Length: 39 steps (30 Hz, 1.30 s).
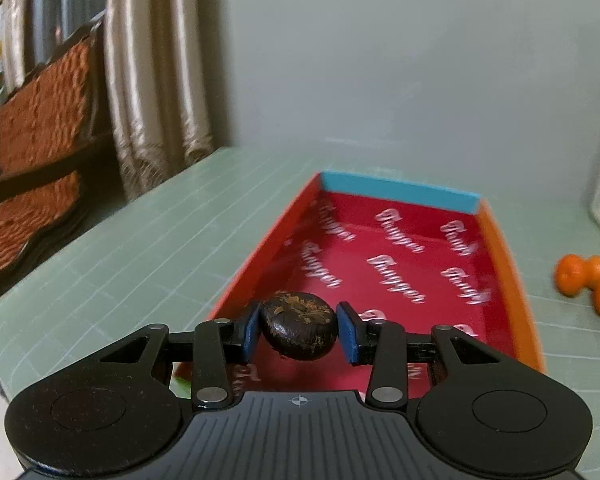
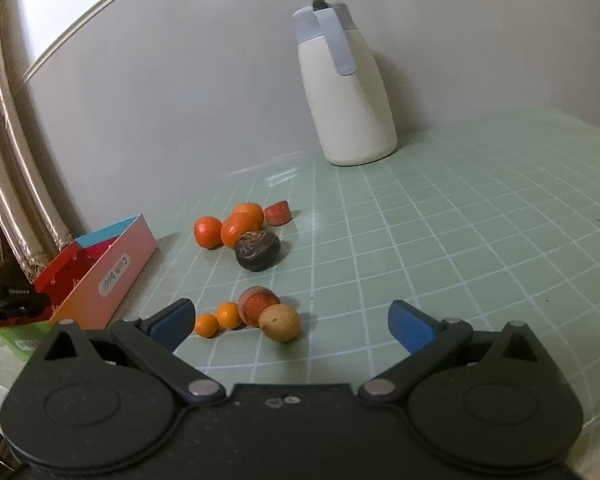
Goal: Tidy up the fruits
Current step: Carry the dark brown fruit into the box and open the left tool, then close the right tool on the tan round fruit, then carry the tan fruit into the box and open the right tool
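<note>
In the left wrist view my left gripper is shut on a dark brown, rough round fruit, which hangs over the near end of a long red box with a blue far wall and an orange side. The same box shows at the left of the right wrist view. My right gripper is open, with nothing between its pads. It hovers just short of a tan round fruit, a reddish-brown fruit and two small oranges. Farther back lie larger oranges and a second dark fruit.
A white jug with a grey lid stands by the back wall. A green box lies beside the red one. Oranges sit right of the box. Beyond the green gridded table's left edge are a curtain and an orange-cushioned chair.
</note>
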Motion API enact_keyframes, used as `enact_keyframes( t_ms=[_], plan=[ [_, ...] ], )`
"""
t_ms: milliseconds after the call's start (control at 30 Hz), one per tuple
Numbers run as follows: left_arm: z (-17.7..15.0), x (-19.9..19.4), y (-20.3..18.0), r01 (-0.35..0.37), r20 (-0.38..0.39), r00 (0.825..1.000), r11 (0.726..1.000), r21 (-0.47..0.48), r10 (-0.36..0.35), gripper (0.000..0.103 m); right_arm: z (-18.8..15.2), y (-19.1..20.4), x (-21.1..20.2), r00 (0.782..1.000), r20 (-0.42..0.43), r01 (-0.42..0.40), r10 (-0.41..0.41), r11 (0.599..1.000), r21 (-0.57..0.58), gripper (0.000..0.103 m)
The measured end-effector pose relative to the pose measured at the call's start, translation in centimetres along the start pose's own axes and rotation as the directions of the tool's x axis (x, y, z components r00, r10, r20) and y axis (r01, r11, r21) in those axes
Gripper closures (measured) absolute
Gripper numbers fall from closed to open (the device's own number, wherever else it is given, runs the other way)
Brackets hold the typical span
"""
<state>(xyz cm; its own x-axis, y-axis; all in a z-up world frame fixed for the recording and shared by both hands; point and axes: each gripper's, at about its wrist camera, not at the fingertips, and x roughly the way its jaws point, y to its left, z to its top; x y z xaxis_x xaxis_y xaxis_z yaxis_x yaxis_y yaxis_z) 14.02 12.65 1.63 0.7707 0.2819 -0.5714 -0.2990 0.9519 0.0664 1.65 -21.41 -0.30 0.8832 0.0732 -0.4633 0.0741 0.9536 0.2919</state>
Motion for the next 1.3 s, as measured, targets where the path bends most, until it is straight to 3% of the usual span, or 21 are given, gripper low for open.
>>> enact_keyframes(
  t_ms=[167, 267, 333, 433, 467, 533, 600, 700, 833, 900, 1133, 1233, 1300],
  plan=[
    [-0.4, 0.0, -0.9, -0.050, -0.016, 0.999, 0.998, 0.034, 0.051, 0.062, -0.2, 0.8, 0.3, 1.000, -0.008, -0.005, 0.005, 0.999, -0.047, 0.000],
    [-0.4, -0.4, -0.4, -0.040, 0.002, 0.999, 0.999, 0.004, 0.040, 0.059, -0.3, 1.2, 0.5, 1.000, -0.007, -0.011, 0.010, 0.998, -0.070, 0.000],
    [-0.3, -0.9, 0.1, -0.001, 0.017, 1.000, 1.000, -0.030, 0.001, 0.044, -0.2, 1.2, 0.6, 1.000, -0.009, -0.019, 0.018, 0.997, -0.070, 0.000],
    [-0.7, -2.3, 0.6, 0.034, 0.058, 0.998, 0.998, -0.053, -0.031, 0.033, -0.1, 1.0, 0.7, 1.000, -0.004, -0.025, 0.025, 0.998, -0.064, 0.001],
    [-0.8, -2.9, 0.6, 0.037, 0.076, 0.997, 0.998, -0.049, -0.033, 0.030, -0.1, 0.9, 0.8, 1.000, -0.002, -0.027, 0.027, 0.998, -0.063, 0.002],
    [-1.2, -4.2, 0.7, 0.036, 0.120, 0.992, 0.998, -0.044, -0.030, 0.013, 0.0, 0.9, 0.9, 1.000, -0.004, -0.026, 0.025, 0.997, -0.068, 0.006],
    [-1.6, -5.6, 0.9, 0.026, 0.168, 0.986, 0.999, -0.047, -0.018, 0.008, 0.0, 0.8, 1.1, 1.000, -0.015, -0.022, 0.020, 0.997, -0.076, 0.017],
    [-2.2, -6.8, 1.8, 0.056, 0.185, 0.982, 0.995, -0.080, -0.041, 0.007, 0.0, 0.8, 1.5, 0.999, -0.034, -0.020, 0.018, 0.997, -0.074, 0.032],
    [-2.8, -7.3, 3.4, 0.066, 0.161, 0.986, 0.988, -0.143, -0.043, 0.007, 0.0, 0.7, 1.9, 0.999, -0.038, -0.017, 0.014, 0.997, -0.071, 0.045],
    [-3.0, -7.2, 4.0, 0.062, 0.154, 0.987, 0.984, -0.166, -0.036, 0.007, 0.0, 0.6, 2.1, 0.999, -0.038, -0.015, 0.012, 0.997, -0.070, 0.062],
    [-3.6, -7.3, 5.4, 0.030, 0.152, 0.988, 0.984, -0.176, -0.003, 0.006, -0.2, 0.7, 3.1, 0.998, -0.067, -0.018, 0.014, 0.998, -0.060, 0.066],
    [-3.8, -7.3, 6.1, 0.020, 0.148, 0.989, 0.983, -0.184, 0.007, 0.006, -0.3, 1.0, 3.4, 0.997, -0.076, -0.021, 0.016, 0.997, -0.070, 0.077],
    [-4.0, -7.4, 6.5, 0.010, 0.148, 0.989, 0.982, -0.189, 0.018, 0.005, -0.4, 1.2, 3.5, 0.997, -0.076, -0.025, 0.020, 0.997, -0.069, 0.077]
  ],
)
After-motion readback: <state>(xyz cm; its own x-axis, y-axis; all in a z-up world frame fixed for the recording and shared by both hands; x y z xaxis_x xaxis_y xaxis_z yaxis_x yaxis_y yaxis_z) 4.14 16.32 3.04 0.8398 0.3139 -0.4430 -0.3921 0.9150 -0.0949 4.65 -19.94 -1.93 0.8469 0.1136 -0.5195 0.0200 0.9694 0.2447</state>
